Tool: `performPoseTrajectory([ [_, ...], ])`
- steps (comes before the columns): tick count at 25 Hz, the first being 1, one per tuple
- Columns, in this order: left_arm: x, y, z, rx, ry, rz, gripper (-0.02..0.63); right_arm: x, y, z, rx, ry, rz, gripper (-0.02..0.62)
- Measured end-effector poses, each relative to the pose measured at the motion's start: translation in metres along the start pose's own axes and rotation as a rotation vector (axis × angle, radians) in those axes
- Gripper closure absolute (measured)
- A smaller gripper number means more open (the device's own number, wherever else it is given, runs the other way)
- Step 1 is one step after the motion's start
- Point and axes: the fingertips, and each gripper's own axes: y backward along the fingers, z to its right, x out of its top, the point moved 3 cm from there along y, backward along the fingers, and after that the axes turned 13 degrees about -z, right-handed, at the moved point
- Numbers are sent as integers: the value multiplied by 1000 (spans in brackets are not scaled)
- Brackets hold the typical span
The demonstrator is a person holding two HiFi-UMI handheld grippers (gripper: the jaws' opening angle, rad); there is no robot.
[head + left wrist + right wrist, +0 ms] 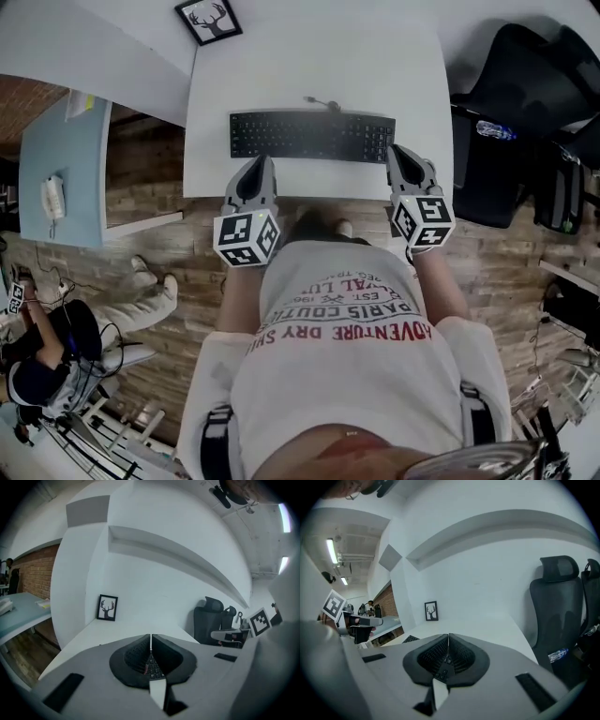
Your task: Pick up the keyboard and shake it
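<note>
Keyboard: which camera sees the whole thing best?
The head view. It looks down on the whole keyboard lying on the white table, every row of keys. The left gripper view shows only a few keys past the shut left tool; the right gripper view shows a few keys past the shut right tool, plus a corner.

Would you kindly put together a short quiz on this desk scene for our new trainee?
1. True or false: the keyboard lies flat on the desk.
2. What stands at the desk's far left corner? A: a mug. B: a deer picture. C: a lamp.
3. Fill in: the jaws of the left tool and the right tool are both ____.

Key: 1 true; 2 B; 3 shut.
</note>
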Motion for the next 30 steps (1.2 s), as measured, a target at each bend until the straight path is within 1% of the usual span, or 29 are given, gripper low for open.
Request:
performPoseTrajectory([
  [2,-4,-9,-11,25,-6,-24,575,-7,-12,4,18,-22,-48,569],
  [4,-9,-21,-22,35,-11,-58,575,-11,-24,8,22,-23,-88,569],
  [7,-8,-42,-28,14,-65,-118,575,-11,-43,20,1,4,-124,569],
  [9,-8,-56,-30,-7,-106,-155,575,-12,-54,29,-6,-15,-146,569],
  [10,-9,-63,-32,-14,-113,-173,575,-15,-59,34,-6,-25,-161,568],
  [11,-13,-69,-37,-17,-109,-191,575,-18,-64,37,-5,-28,-179,568],
  [14,-26,-87,-56,-33,-63,-249,572,-32,-81,50,7,-42,-247,561],
  [15,-31,-93,-64,-45,-48,-269,542,-37,-87,54,20,-58,-272,497],
  [16,-36,-99,-71,-59,-34,-292,439,-42,-93,57,35,-76,-297,409],
  [17,-41,-105,-78,-68,-18,-316,376,-48,-98,61,47,-93,-321,386],
  [19,-50,-116,-98,-55,22,-357,318,-58,-105,69,53,-116,-361,336],
  [20,-54,-120,-109,-37,43,-372,295,-63,-107,74,52,-128,-379,327],
  [22,-59,-127,-132,-4,79,-396,270,-71,-112,80,53,-162,-412,310],
  [25,-66,-140,-159,10,109,-445,253,-79,-120,89,60,-220,-449,304],
  [28,-72,-151,-172,-9,106,-495,244,-87,-127,93,81,-266,-485,304],
  [30,-76,-158,-173,-48,112,-526,242,-92,-129,94,111,-297,-508,305],
])
